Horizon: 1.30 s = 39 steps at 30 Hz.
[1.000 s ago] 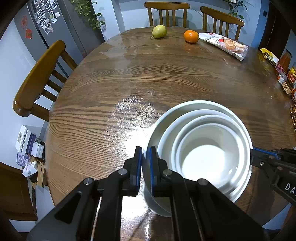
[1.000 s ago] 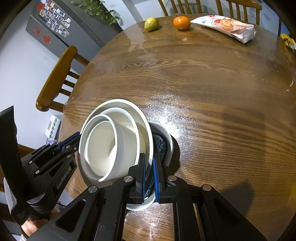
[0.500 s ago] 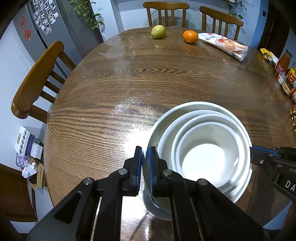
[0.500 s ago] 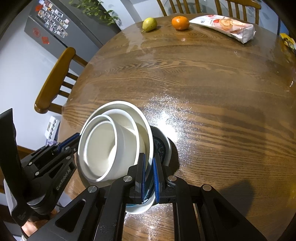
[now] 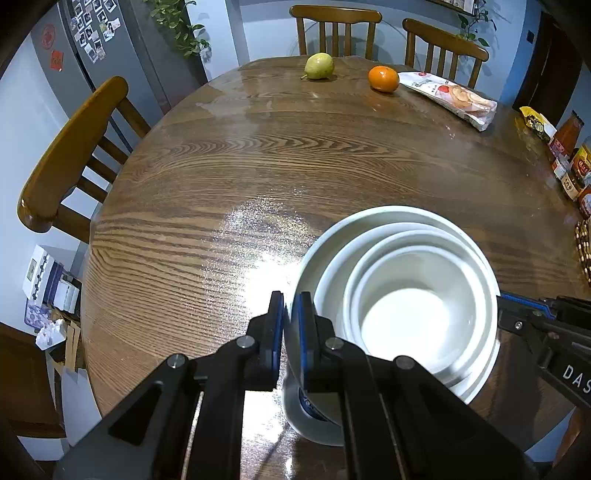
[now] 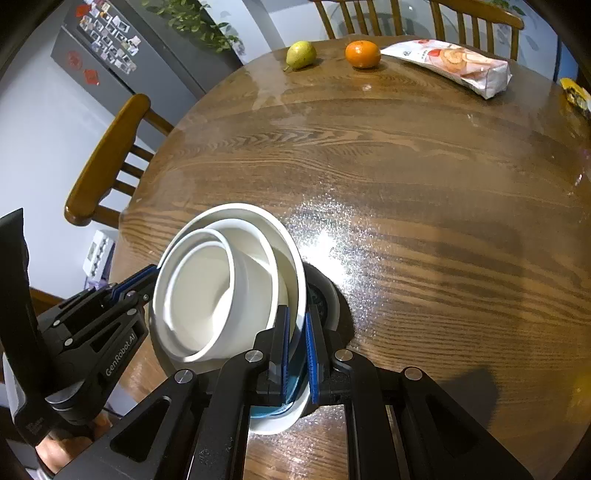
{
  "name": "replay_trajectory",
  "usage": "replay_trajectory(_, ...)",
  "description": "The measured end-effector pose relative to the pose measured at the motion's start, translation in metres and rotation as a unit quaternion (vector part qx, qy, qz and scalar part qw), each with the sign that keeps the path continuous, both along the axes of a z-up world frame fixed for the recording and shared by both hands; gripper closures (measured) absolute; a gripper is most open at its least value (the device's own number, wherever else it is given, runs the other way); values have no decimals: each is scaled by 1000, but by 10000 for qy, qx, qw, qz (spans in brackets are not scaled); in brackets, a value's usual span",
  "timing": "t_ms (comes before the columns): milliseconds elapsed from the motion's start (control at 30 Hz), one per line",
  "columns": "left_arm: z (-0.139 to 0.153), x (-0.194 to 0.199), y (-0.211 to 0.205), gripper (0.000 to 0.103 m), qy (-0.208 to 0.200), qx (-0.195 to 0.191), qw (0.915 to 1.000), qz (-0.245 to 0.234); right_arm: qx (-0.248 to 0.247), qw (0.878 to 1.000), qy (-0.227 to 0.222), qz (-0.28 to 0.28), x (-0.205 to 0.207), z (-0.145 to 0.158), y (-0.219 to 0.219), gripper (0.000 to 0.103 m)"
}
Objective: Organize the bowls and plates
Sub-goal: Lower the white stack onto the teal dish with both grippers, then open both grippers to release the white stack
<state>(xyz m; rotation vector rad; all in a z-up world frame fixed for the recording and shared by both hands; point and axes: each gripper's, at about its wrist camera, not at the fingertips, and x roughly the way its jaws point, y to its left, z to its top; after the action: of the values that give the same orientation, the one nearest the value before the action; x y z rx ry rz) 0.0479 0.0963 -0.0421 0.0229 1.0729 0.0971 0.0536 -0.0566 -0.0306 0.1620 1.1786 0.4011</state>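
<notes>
Both grippers — left gripper (image 5: 291, 325), right gripper (image 6: 297, 339) — clamped on bowl stack (image 5: 399, 295), angled downward

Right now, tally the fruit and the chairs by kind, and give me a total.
Pear: 1
Orange: 1
Chairs: 3
Total: 5

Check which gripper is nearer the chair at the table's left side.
Left. Left gripper clamps the bowl stack at its rim on the chair side; right gripper clamps the opposite rim, farther away.
</notes>
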Motion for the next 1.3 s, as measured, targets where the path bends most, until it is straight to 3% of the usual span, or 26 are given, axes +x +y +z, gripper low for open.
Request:
replay_trajectory(833, 8, 0, 5, 93, -155, -75, 9998, 60, -84, 9996, -243, -119, 1, 11, -7, 91)
replay_trajectory(1100, 11, -2, 9, 77, -217, -65, 9996, 160, -24, 9993, -307, -218, 1, 15, -13, 91)
replay_trajectory(1267, 16, -4, 11, 51, -305, -60, 9993, 191, -15, 9990, -378, -223, 0, 18, -17, 90)
replay_trajectory(1300, 18, -5, 12, 50, -323, -63, 9993, 182, -32, 9990, -399, -209, -1, 19, -17, 83)
